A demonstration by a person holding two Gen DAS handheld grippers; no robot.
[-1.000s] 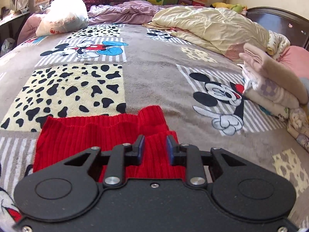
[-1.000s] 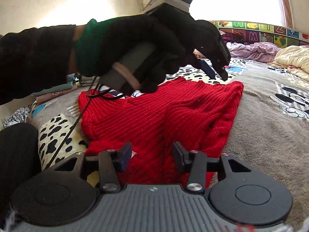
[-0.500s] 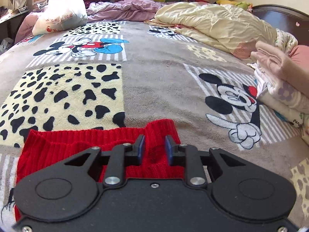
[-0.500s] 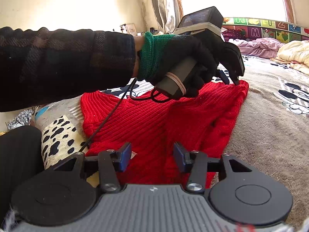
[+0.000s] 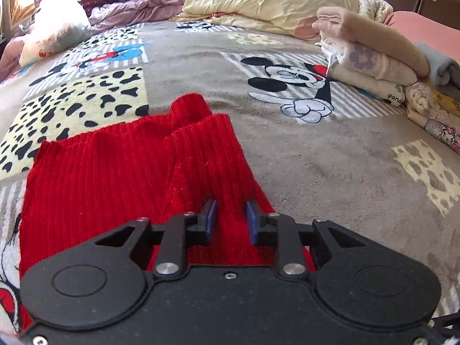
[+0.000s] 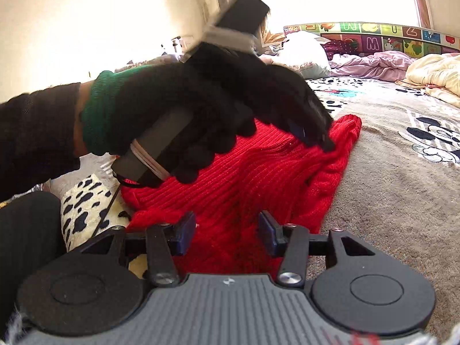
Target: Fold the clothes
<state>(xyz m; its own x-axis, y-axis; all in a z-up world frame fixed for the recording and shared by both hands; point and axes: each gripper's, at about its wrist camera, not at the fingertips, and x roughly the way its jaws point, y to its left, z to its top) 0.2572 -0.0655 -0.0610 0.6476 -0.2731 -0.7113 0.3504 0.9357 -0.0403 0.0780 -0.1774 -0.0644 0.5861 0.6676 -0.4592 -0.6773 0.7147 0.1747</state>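
We see a cartoon-print bed blanket [image 5: 302,155] bearing the red sweater [image 5: 115,178]; folded clothes [image 5: 373,60], a cream quilt [image 5: 267,5] and a white bag [image 5: 54,34] lie there too.

The gloved left hand [image 6: 184,120] hides part of the red sweater [image 6: 258,178]; the left gripper [image 6: 313,135] is motion-blurred, its jaw state unclear.

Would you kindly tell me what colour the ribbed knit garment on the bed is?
The ribbed knit garment is bright red, clearest in the left wrist view.
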